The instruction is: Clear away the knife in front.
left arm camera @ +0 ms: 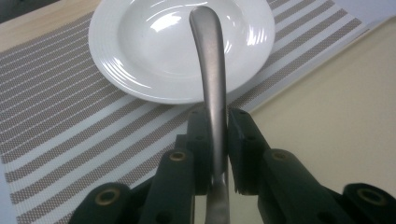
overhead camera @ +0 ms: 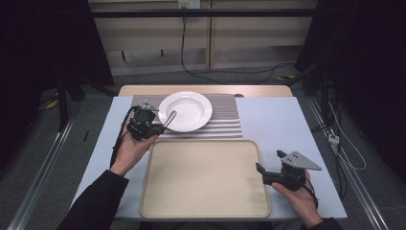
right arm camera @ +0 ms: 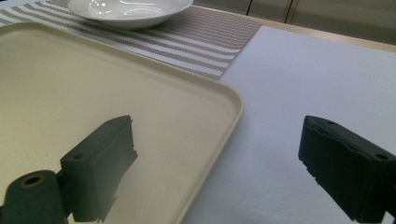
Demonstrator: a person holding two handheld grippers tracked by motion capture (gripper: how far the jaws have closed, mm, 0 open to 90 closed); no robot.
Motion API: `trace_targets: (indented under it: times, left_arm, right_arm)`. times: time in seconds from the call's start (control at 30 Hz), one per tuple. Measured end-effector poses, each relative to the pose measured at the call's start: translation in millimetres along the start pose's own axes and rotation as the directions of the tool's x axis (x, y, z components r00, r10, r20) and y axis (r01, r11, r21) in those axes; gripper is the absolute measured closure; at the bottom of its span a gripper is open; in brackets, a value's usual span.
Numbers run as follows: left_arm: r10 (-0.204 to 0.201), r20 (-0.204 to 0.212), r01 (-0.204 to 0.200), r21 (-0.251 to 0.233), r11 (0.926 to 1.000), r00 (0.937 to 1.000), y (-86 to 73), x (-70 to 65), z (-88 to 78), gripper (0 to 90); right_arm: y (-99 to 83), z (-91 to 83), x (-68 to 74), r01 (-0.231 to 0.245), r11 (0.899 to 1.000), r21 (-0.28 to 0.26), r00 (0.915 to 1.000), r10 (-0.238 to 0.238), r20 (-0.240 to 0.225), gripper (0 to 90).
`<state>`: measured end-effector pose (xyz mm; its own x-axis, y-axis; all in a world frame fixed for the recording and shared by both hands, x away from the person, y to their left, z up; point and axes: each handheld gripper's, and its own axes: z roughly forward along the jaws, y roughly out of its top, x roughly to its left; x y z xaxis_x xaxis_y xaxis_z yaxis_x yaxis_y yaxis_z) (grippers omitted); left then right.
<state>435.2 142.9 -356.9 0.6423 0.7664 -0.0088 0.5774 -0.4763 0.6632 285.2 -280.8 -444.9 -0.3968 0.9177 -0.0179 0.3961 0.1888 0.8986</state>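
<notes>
Dim room with dark surroundings; a wooden table [overhead camera: 268,90] carries a pale blue covering, a striped placemat [overhead camera: 225,117] at the far side and a beige tray [overhead camera: 203,179] nearer the person.

Left gripper [overhead camera: 152,125]: jaws clamped on a metal utensil handle [left arm camera: 212,70]. In the left gripper view the handle rises from between the pads and curves over the white plate [left arm camera: 140,56], which sits on the placemat. In the high view the handle tip lies over the plate's left rim, the gripper just beside the plate at the tray's far left corner.

Right gripper [overhead camera: 262,171]: jaws spread wide, nothing between them. In the right gripper view one jaw hangs over the tray's right edge, the other over the blue covering.

Limits of observation: the utensil's working end is hidden below the jaws, so whether it is a spoon or fork cannot be told. The plate is cut off at the top of the right gripper view.
</notes>
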Motion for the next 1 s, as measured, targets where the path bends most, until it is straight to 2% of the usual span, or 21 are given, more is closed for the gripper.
trace_targets:
  times: [0.27, 0.4, 0.43, 0.67, 0.7, 0.73, 1.0]
  left_arm:
    - [0.024, 0.028, -0.025, 0.015, 0.9996, 0.9993, -9.4, -18.1, -3.3, 79.9]
    - [0.007, 0.014, -0.007, 0.007, 0.9999, 0.9999, -12.3, -23.9, -4.7, 80.0]
    - [0.017, 0.028, -0.017, 0.015, 0.9997, 0.9995, -13.9, -26.1, -5.2, 79.9]
    - [0.032, 0.032, -0.033, 0.027, 0.9991, 0.9990, -19.9, -37.6, -5.1, 79.9]
    - [0.029, 0.021, -0.030, 0.029, 0.9991, 0.9994, -21.0, -40.5, -4.8, 79.9]
    - [0.031, 0.032, -0.032, 0.030, 0.9991, 0.9990, -22.0, -41.9, -4.2, 79.9]
    - [0.055, 0.046, -0.057, 0.056, 0.9968, 0.9975, -29.8, -56.6, 4.0, 79.9]
  right_arm:
    - [0.1, -0.1, 0.3, 0.001, 1.000, -0.002, 1.0000, -0.001, -0.002, 10.6]
    - [0.2, 0.1, 0.5, 0.004, 1.000, -0.002, 1.0000, -0.004, -0.002, 10.6]
    - [0.2, 0.1, 0.5, 0.003, 1.000, -0.002, 1.0000, -0.003, -0.002, 10.6]
    - [0.1, 0.2, 0.5, 0.004, 1.000, -0.001, 1.0000, -0.004, -0.001, 10.6]
    - [0.1, 0.2, 0.5, 0.005, 1.000, -0.001, 1.0000, -0.005, 0.000, 10.7]
    - [0.1, 0.3, 0.6, 0.004, 1.000, 0.000, 1.0000, -0.004, -0.001, 10.6]
    - [0.3, 0.2, 0.7, 0.006, 1.000, 0.000, 1.0000, -0.006, 0.000, 10.6]
